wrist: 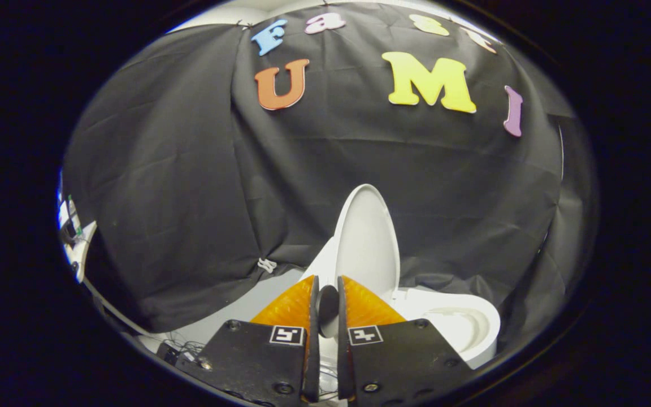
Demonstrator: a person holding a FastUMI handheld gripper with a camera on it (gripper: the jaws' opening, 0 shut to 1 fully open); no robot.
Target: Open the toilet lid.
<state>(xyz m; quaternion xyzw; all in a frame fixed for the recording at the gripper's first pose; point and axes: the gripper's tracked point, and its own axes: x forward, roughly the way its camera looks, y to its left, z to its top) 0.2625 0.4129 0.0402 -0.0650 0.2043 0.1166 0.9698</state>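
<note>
The toilet lid (366,243) stands raised, close to upright, its pale inner face turned toward the bowl side and its rounded top edge reaching up against the black cloth wall (201,186) behind it. It rises just beyond the tips of the tongs (327,285), a little to their right. Below and to the right of the lid lies the white toilet seat (461,325), its oval opening exposed and shaded inside. The toilet's white body shows to the left of the lid's base, just behind the finger tips.

The tongs sit low in the gripper view with their two fingers (294,305) drawn near each other, leaving a narrow gap. A dark rounded shape sits in that gap; what it is, and whether the fingers press on it, cannot be told. The lid itself is not between them.

A pale floor (246,308) runs leftward under the hem of the cloth, where a small white knot (267,264) hangs. Farther left, at the cloth's edge, stands some white equipment (74,240) with wires.
</note>
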